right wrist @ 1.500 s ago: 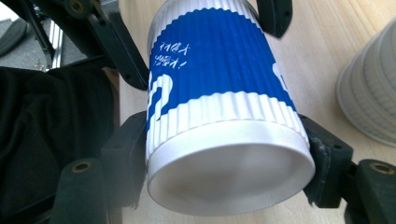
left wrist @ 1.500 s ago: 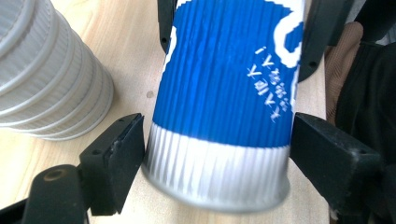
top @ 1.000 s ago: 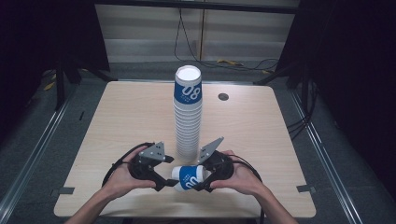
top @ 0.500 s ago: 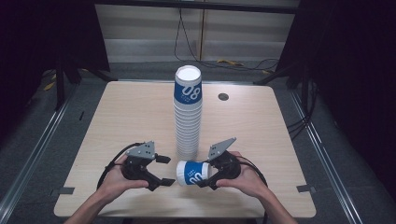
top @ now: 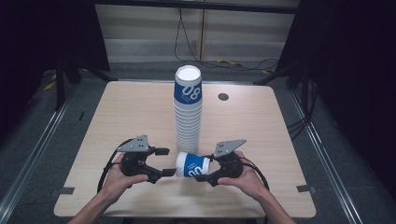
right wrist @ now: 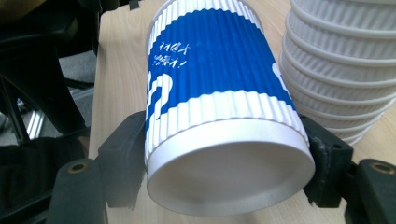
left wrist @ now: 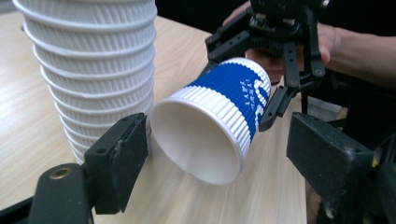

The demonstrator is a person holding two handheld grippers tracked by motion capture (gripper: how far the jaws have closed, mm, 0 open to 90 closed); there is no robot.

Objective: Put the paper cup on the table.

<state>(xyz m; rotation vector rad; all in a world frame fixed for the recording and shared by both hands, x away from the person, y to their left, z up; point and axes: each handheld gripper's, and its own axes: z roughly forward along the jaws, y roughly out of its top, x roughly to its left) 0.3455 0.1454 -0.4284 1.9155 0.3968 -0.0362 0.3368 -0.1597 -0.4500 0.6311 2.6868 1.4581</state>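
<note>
Cup [top: 192, 165] lies sideways, clamped at its base by my right hand-held gripper [top: 209, 171]; my left hand-held gripper [top: 164, 162] is wide open, empty, beside the stack [top: 187, 112].

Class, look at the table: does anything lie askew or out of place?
One cup lies on its side beside the upright stack, clamped near its base by the right gripper; its open mouth faces the open left gripper.

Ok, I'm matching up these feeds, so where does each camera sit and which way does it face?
High view: above the near edge, looking forward and down at the table; forearms and both grippers.
Left gripper view: behind its open jaws, facing the loose cup's mouth and the right gripper.
Right gripper view: behind jaws clamping the cup's base.
All share the cup stack.
</note>
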